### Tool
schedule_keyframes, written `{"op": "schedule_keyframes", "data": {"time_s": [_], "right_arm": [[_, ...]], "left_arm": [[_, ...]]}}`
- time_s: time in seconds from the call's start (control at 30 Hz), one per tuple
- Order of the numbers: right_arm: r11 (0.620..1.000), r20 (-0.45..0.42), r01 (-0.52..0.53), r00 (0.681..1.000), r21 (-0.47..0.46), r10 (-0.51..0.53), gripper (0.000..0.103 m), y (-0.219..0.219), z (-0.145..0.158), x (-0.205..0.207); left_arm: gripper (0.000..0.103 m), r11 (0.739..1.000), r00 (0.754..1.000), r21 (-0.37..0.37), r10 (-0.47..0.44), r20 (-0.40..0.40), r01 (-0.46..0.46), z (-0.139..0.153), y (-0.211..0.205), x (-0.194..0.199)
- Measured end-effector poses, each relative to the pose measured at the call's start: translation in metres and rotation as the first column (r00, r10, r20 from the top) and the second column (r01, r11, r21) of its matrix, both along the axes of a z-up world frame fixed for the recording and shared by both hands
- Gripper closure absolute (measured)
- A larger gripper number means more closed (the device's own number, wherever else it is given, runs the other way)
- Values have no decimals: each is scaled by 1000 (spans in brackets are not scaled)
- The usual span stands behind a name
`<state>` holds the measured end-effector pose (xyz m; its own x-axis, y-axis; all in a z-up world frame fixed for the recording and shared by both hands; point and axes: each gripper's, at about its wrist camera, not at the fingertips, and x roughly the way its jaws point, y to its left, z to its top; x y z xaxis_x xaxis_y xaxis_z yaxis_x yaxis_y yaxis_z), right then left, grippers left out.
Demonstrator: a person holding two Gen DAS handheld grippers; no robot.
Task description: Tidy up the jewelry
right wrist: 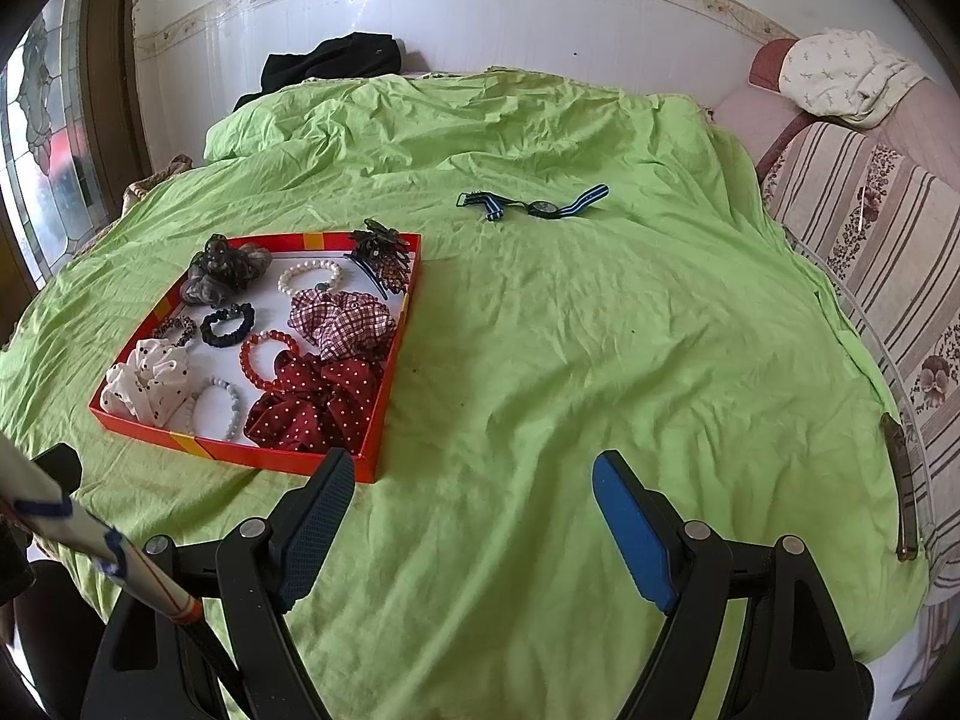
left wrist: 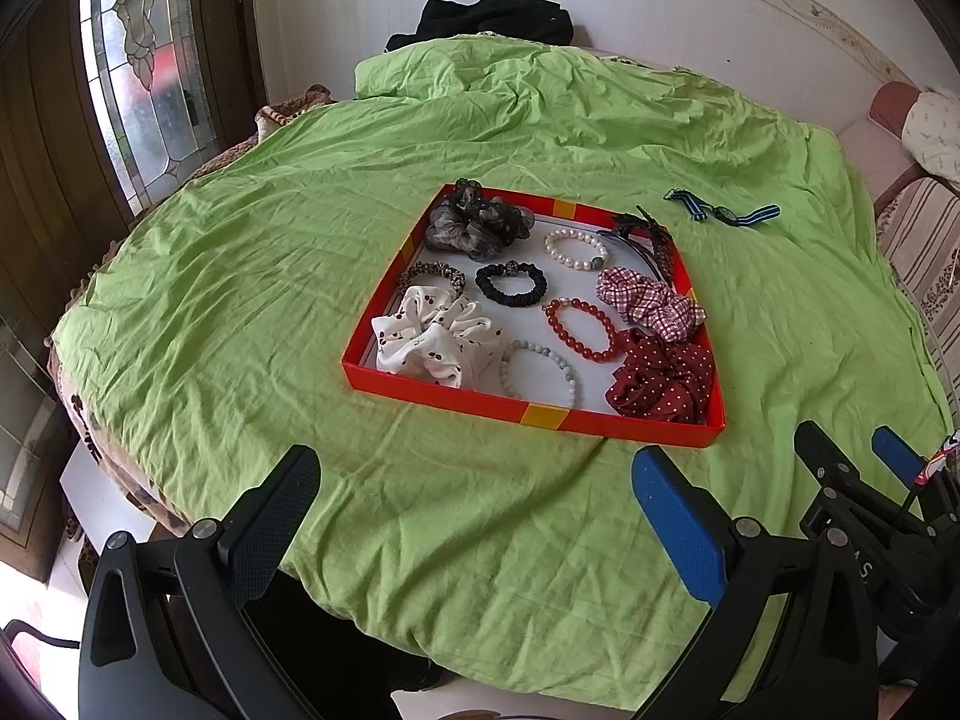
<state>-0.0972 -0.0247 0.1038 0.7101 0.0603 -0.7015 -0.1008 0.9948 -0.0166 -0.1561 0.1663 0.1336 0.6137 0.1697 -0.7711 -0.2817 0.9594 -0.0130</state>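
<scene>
A shallow red box (left wrist: 540, 414) (right wrist: 228, 453) lies on the green bedsheet (left wrist: 420, 540) (right wrist: 570, 360). It holds several scrunchies, bead bracelets and hair clips, among them a white dotted scrunchie (left wrist: 435, 342) (right wrist: 147, 387), a dark red dotted scrunchie (left wrist: 660, 381) (right wrist: 315, 402) and a red bead bracelet (left wrist: 581, 329) (right wrist: 267, 357). A wristwatch with a blue striped strap (left wrist: 723, 213) (right wrist: 537, 207) lies outside the box, farther back on the sheet. My left gripper (left wrist: 474, 480) hovers open in front of the box, nothing between its fingers. My right gripper (right wrist: 474, 483) (left wrist: 849, 450) stands open to the right of the box, also holding nothing.
Dark clothing (left wrist: 492, 18) (right wrist: 330, 63) sits against the white wall behind the bed. A striped floral cushioned seat (right wrist: 888, 252) with a white cloth (right wrist: 846, 75) borders the bed's right edge. A leaded glass window (left wrist: 144, 72) lies to the left.
</scene>
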Motion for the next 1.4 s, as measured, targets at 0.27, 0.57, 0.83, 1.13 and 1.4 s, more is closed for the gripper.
{"op": "schedule_keyframes", "data": {"time_s": [0.27,0.57,0.83,1.13,1.4], "right_arm": [[1000,5,5,1000,1,-5,17,0,0,-1],[1000,17,9,1000,0,-9,17,2,2,-5],[1000,20,12,1000,1,-12,16,3,2,-6],[1000,20,9,1000,-1,-9,16,4,2,-7],[1000,14,-4,1000,-5,4,16,8,-1,-6]], "left_arm": [[0,1000,1000,1,0,-1,0,0,0,0],[0,1000,1000,2,0,0,0,0,0,0],[0,1000,1000,9,5,3,-6,1,0,-3],[0,1000,1000,10,7,1,-7,1,1,-2],[0,1000,1000,13,28,2,-28,2,8,1]]}}
